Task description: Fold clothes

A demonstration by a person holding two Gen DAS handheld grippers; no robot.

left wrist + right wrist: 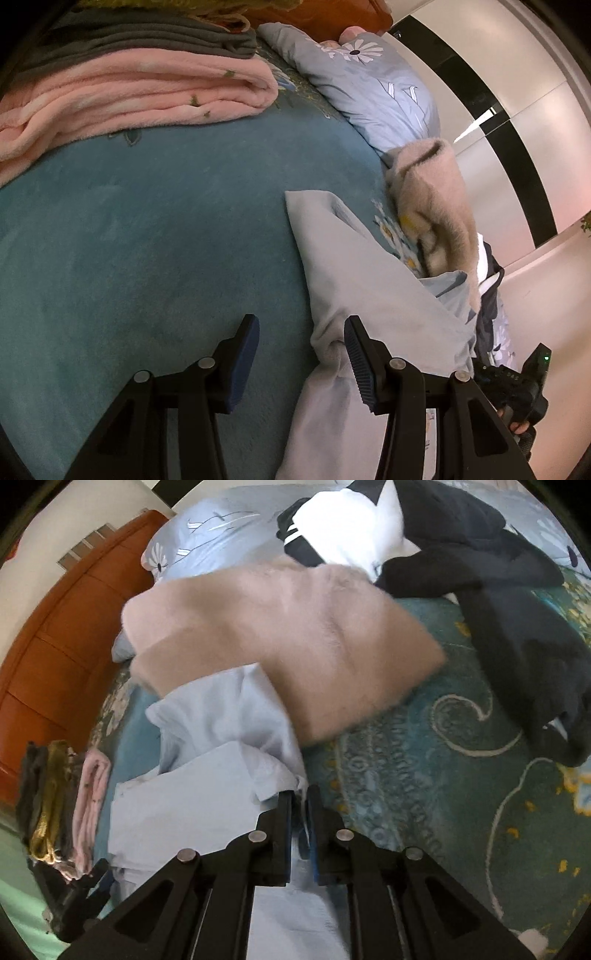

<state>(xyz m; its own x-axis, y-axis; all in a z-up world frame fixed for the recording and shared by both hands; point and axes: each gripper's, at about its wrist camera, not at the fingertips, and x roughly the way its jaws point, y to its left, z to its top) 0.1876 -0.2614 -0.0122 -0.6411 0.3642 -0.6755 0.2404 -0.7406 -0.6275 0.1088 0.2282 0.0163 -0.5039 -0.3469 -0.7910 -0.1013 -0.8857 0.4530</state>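
Note:
A pale blue garment [354,280] lies on the teal bedspread [147,240]. My left gripper [301,332] is open just above the bed at the garment's left edge, with its right finger [360,363] on the cloth. My right gripper [298,805] is shut on a bunched fold of the same pale blue garment [207,782]. A fuzzy beige garment [280,638] lies over the far part of it, and also shows in the left wrist view [432,206]. The left gripper shows at the lower left of the right wrist view [92,882].
A stack of folded clothes, pink [122,96] under grey [147,40], lies at the bed's far side. A flowered grey-blue pillow [373,85] lies by the orange headboard [55,646]. Dark navy [517,627] and white [351,524] clothes are heaped on the right.

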